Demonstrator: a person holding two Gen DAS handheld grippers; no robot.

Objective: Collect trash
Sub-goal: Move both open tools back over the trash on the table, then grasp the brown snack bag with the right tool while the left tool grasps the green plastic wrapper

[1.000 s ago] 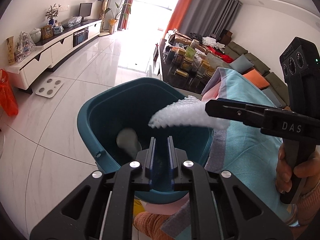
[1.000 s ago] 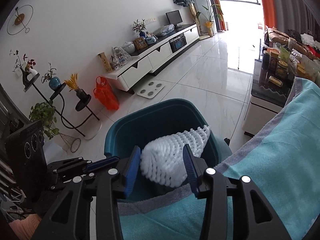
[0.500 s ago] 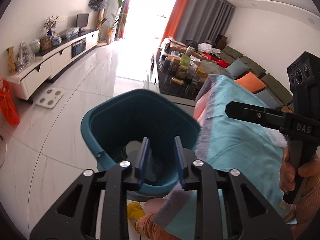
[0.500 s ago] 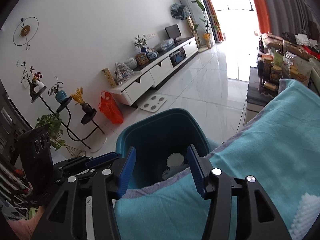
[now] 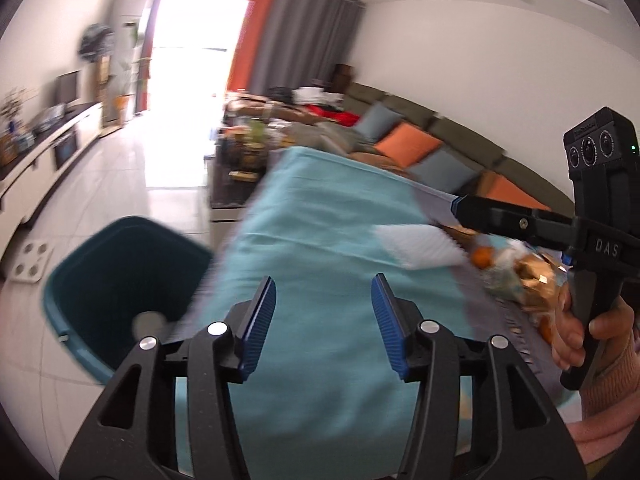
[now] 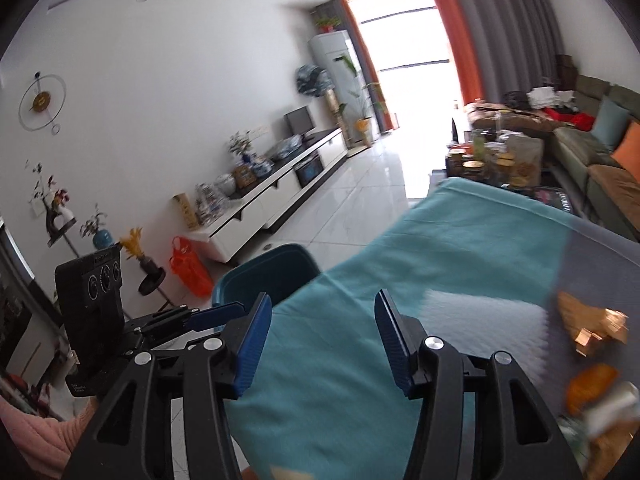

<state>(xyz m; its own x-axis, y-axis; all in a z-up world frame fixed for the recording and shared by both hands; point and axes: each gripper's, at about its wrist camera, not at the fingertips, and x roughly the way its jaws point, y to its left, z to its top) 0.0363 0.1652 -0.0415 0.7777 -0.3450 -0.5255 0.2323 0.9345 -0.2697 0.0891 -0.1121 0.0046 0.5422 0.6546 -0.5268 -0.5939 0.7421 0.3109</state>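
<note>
Trash (image 5: 516, 272) lies at the cloth's (image 5: 320, 240) right edge; bin (image 5: 100, 264) sits left. Left gripper (image 5: 323, 320) is opening, right gripper (image 6: 323, 334) half-open, both empty.

My left gripper (image 5: 323, 322) and right gripper (image 6: 323, 338) are matte black frames with silver screws and ribbed blue pads (image 5: 260, 326). The right one's body reads "DAS" in pale letters under a three-lens camera block. My sleeve (image 5: 606, 396) is pinkish knit.
</note>
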